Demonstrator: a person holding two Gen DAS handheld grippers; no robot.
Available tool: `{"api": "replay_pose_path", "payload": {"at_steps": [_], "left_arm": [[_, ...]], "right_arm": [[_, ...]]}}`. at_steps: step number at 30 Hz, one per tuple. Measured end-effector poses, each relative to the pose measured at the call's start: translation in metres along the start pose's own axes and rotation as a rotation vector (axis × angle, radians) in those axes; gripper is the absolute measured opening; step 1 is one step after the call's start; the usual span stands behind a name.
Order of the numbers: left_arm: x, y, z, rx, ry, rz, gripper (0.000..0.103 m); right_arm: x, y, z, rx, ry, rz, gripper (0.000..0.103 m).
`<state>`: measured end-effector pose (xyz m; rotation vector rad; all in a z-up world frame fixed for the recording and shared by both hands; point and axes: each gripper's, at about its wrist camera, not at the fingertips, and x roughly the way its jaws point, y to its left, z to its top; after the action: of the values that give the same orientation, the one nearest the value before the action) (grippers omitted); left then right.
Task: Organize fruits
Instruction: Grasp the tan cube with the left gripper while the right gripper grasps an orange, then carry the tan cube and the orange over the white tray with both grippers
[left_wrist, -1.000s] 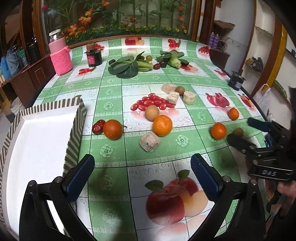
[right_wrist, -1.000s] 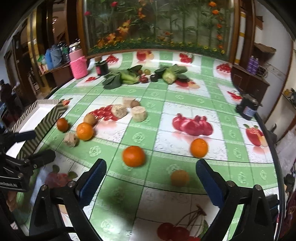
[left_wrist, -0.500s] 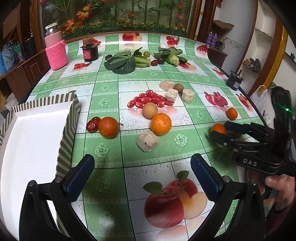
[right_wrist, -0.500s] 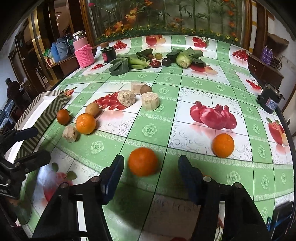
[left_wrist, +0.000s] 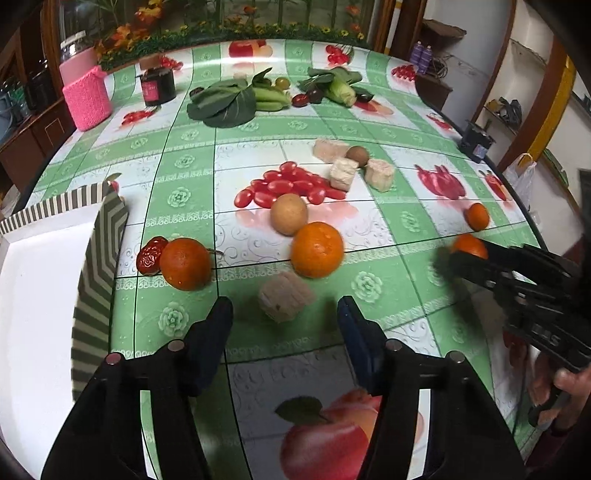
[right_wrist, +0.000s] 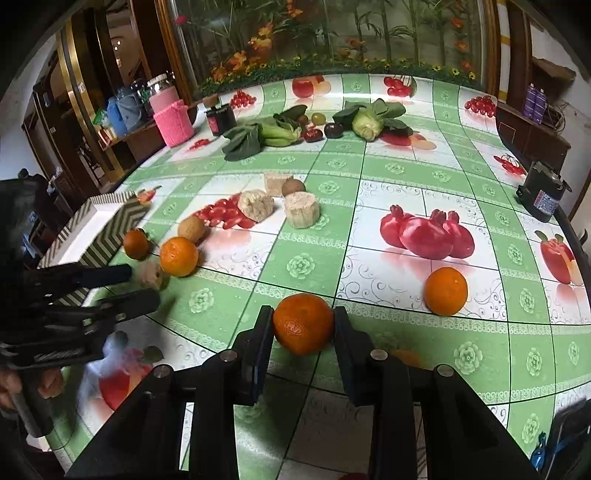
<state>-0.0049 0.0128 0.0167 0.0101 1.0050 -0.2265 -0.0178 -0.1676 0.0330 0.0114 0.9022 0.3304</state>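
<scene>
The right gripper (right_wrist: 303, 325) has both pads pressed against an orange (right_wrist: 303, 324) low on the green fruit-print tablecloth (right_wrist: 369, 177), with a second orange (right_wrist: 446, 291) just beside it to the right. The left gripper (left_wrist: 284, 314) is spread wide, jaws either side of a pale beige chunk (left_wrist: 285, 301) without seeming to touch it, though blur makes that hard to judge. Beyond lie a large orange (left_wrist: 317, 249), a brown round fruit (left_wrist: 289, 214), a smaller orange (left_wrist: 185, 263) touching a red date (left_wrist: 150, 255), cherry tomatoes (left_wrist: 286, 186), and a striped box (left_wrist: 99, 266) at the left.
</scene>
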Motion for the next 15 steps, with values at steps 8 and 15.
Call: {"api": "replay_pose_path", "payload": {"at_steps": [8, 15], "left_arm": [[0.005, -0.004, 0.003, 0.051, -0.013, 0.051, 0.029], [-0.002, -0.004, -0.004, 0.051, -0.014, 0.036, 0.029]], "right_arm": [[-0.005, 0.006, -0.003, 0.016, -0.019, 0.029, 0.033], [-0.014, 0.011, -0.008, 0.045, -0.023, 0.037, 0.033]]}}
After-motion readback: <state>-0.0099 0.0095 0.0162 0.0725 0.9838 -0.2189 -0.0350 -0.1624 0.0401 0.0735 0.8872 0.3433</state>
